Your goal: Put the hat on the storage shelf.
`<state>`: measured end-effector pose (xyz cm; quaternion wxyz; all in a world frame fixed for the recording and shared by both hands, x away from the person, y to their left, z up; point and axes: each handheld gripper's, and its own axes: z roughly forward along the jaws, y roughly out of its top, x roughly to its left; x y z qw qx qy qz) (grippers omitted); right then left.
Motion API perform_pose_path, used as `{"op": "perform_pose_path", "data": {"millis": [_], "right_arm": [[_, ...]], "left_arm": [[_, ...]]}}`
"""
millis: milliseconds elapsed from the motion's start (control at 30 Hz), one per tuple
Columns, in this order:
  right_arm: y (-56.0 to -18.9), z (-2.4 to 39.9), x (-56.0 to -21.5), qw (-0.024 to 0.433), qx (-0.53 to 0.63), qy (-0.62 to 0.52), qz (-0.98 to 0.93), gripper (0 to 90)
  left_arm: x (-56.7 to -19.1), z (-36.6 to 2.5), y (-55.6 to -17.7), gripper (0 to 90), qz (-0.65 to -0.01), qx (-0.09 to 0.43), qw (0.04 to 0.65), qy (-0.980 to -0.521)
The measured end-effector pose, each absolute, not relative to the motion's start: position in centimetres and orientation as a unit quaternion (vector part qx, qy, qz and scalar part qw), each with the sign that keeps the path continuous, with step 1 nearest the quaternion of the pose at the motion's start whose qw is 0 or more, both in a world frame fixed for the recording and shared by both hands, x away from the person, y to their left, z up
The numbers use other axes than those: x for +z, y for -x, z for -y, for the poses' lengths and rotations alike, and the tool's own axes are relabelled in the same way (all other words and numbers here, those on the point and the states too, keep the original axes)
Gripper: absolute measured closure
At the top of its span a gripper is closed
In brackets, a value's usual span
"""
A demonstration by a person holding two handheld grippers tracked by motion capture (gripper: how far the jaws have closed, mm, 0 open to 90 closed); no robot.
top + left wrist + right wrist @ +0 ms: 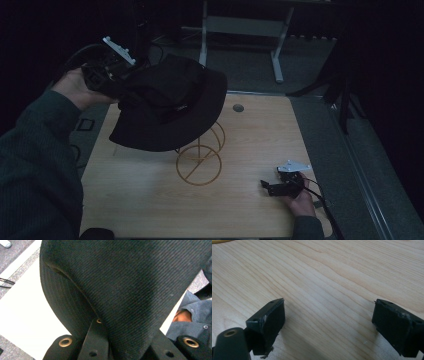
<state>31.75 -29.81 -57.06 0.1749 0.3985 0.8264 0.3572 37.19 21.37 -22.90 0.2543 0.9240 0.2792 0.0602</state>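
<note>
The black bucket hat [167, 107] is hanging in the air above the far left part of the wooden table [150, 200], its wide brim drooping toward the tabletop. Its near edge is covering the top of a gold wire stand [199, 162], whose round base ring is sitting on the wood just under and in front of the hat. Whether the hat is touching the stand's upper loops is something I cannot make out from here.

The left gripper [112, 75] is clamping the hat at its left rim; in the left gripper view the dark ribbed fabric [125, 290] is running down between the two black jaws, which are pressing on it from either side. The person's left hand [77, 90] is wrapping around that gripper's body, raised off the table's left edge, with a dark green sleeve [35, 165] trailing back toward the bottom corner.

Well apart from all this, the right gripper [272, 187] is resting low at the near right of the table, the right hand [302, 200] lying behind it. Its jaws are standing wide apart in the right gripper view, with bare wood grain [324, 290] between them.

Beyond the table, a grey floor and the legs of another desk [277, 50] are showing dimly.
</note>
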Motion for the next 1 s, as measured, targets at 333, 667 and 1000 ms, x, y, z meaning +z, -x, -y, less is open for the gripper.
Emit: {"op": "perform_pose_path", "data": {"millis": [333,667,1000], "right_arm": [[-31.7,29.8,-57.1,0.175,0.358,-0.398,-0.826,11.1],[-31.7,29.8,-57.1,0.175,0.358,-0.398,-0.827,11.1],[-31.7,29.8,-57.1,0.175,0.358,-0.398,-0.827,11.1]], "left_arm": [[-22.9,-19.8,-37.1,87.9,-0.262,0.058,0.242,-0.933],[-23.3,-18.2,-37.2,87.8,-0.244,0.050,0.235,-0.940],[-23.6,-16.6,-37.2,87.8,-0.227,0.043,0.225,-0.947]]}}
